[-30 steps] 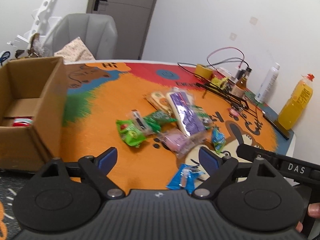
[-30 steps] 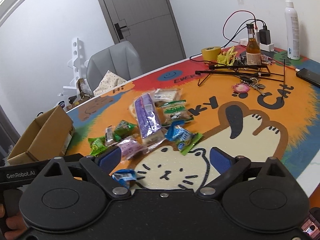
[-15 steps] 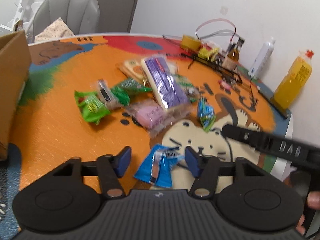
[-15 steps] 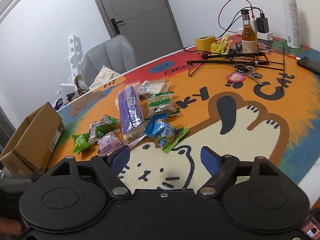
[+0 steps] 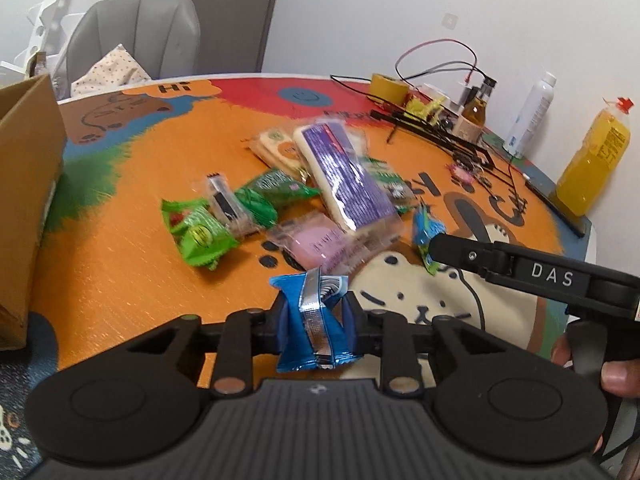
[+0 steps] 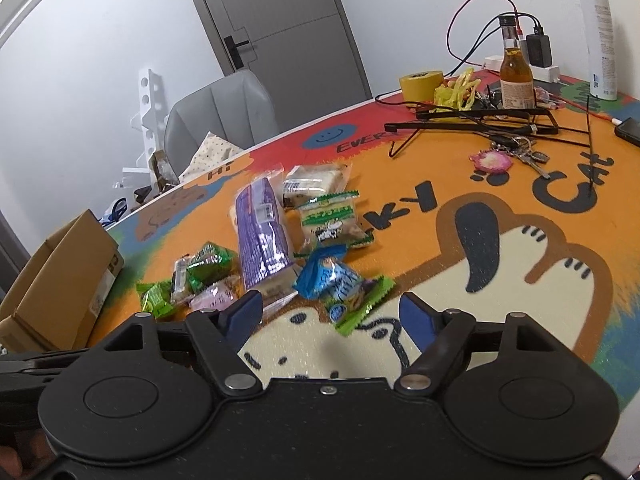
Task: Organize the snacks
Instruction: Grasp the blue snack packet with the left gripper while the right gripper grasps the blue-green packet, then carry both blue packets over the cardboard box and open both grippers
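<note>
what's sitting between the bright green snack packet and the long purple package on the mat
In the left wrist view, a clear-wrapped dark bar and a dark green packet lie between the bright green packet and purple package.

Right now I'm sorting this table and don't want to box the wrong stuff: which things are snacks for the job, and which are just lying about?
For the job:
- blue snack packet, pinched as the left gripper closes
- purple cracker pack
- green candy packets
- pink wafer pack
- cardboard box

Lying about:
- yellow tape roll
- keys
- white spray can
- orange juice bottle
</note>
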Demonstrator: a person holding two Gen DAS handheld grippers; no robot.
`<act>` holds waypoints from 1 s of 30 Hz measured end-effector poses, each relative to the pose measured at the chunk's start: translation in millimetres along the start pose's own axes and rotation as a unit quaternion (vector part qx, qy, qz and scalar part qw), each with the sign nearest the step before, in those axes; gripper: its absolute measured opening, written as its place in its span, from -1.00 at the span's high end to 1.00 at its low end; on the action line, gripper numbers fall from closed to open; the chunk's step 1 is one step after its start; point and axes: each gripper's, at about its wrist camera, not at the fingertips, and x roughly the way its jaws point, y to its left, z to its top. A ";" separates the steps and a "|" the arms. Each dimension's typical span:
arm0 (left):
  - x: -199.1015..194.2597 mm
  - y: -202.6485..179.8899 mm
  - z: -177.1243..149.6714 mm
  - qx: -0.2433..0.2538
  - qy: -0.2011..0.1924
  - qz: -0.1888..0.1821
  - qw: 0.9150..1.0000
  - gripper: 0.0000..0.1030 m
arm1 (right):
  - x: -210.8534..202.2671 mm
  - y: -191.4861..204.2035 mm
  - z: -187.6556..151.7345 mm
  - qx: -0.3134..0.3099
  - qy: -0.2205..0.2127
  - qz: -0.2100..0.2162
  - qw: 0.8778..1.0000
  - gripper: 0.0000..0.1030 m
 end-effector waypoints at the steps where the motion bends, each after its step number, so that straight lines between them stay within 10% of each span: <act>1: -0.9 1.9 1.5 -0.003 -0.002 0.001 1.000 0.50 | 1.2 0.8 1.3 -0.001 -0.001 0.000 1.000 -0.48; 14: -18.2 23.4 17.7 -0.021 -0.038 0.012 0.999 0.50 | 26.2 18.5 12.5 -0.038 -0.015 -0.026 0.999 -0.85; 20: -27.2 32.1 18.3 -0.026 -0.059 0.027 0.998 0.50 | 35.5 27.1 6.8 -0.061 0.006 -0.052 0.997 0.27; 30: -42.1 34.4 17.8 -0.019 -0.070 0.020 0.997 0.50 | 10.7 28.2 5.9 -0.038 -0.010 -0.018 0.999 0.48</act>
